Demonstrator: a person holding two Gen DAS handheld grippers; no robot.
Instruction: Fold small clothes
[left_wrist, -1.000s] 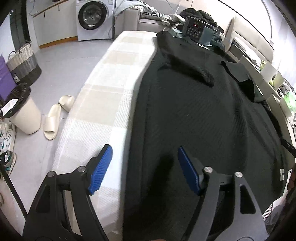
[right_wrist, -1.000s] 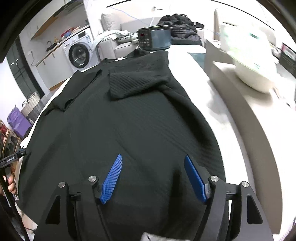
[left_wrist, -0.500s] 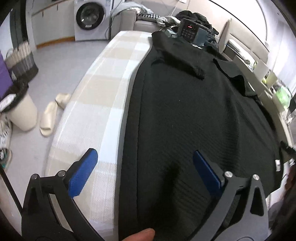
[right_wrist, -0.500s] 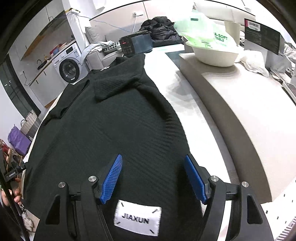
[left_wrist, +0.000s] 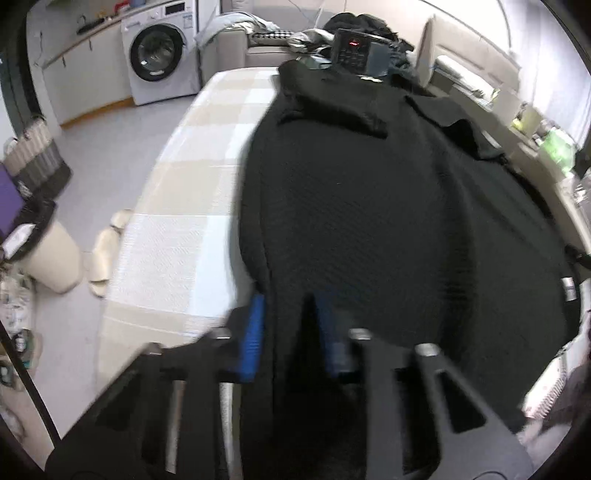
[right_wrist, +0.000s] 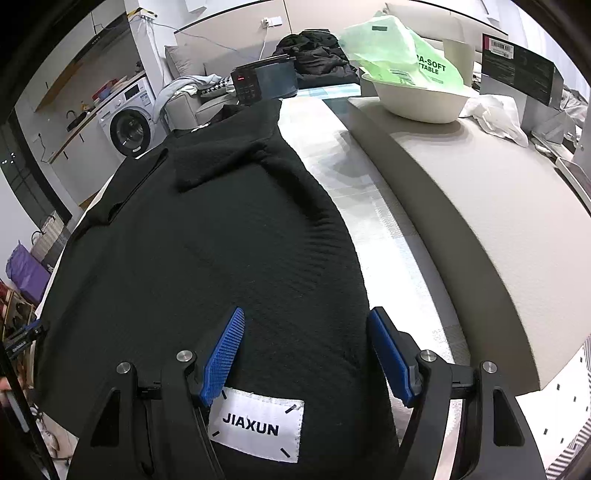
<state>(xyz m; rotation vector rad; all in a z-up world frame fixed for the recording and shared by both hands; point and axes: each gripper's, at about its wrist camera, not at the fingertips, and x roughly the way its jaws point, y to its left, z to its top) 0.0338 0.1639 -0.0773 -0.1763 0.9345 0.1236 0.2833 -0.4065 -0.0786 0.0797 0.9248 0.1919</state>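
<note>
Black garment (right_wrist: 207, 236) lies spread flat on table (left_wrist: 177, 229), no fold visible; all folding left. Your left gripper (left_wrist: 291, 328) pinches hem at 6 o'clock. Your right gripper (right_wrist: 306, 354) gapes wide over label (right_wrist: 258, 428), grasping nothing.

Both views are taken low and close over the black garment (left_wrist: 388, 221) (right_wrist: 207, 243) — one from each near corner, faced along its length; the washing machine (left_wrist: 159, 55) (right_wrist: 129, 129) is shared.
</note>
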